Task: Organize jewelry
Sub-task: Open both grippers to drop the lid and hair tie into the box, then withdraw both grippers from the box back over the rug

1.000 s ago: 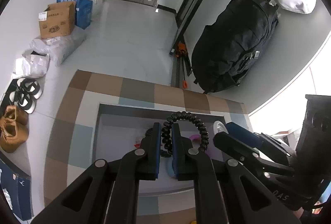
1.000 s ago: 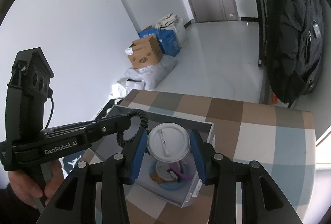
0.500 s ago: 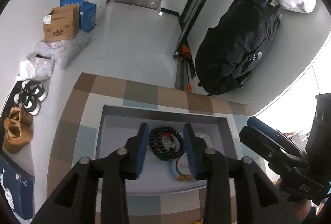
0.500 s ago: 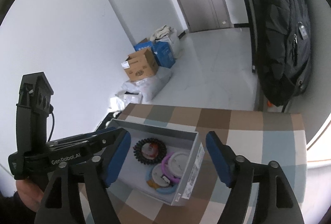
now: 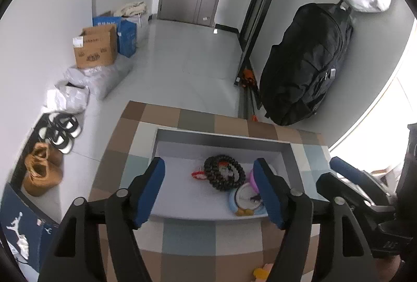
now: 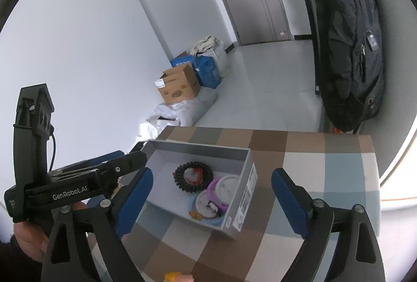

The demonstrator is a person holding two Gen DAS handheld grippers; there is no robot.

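Holding a black coil bracelet (image 5: 224,172) and round discs (image 6: 228,185): grey box (image 5: 221,139).

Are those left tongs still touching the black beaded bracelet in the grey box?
Apart. In the left wrist view the left tongs, having just opened, stand wide, with the bracelet lying free between them on the box floor.

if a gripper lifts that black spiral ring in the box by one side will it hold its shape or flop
The black spiral ring looks like a coiled band, so it would likely sag and stretch rather than hold a circle. It seems light for its size, lying flat on the floor of the box. Its bumpy coils should give pads some purchase, so slipping seems unlikely.
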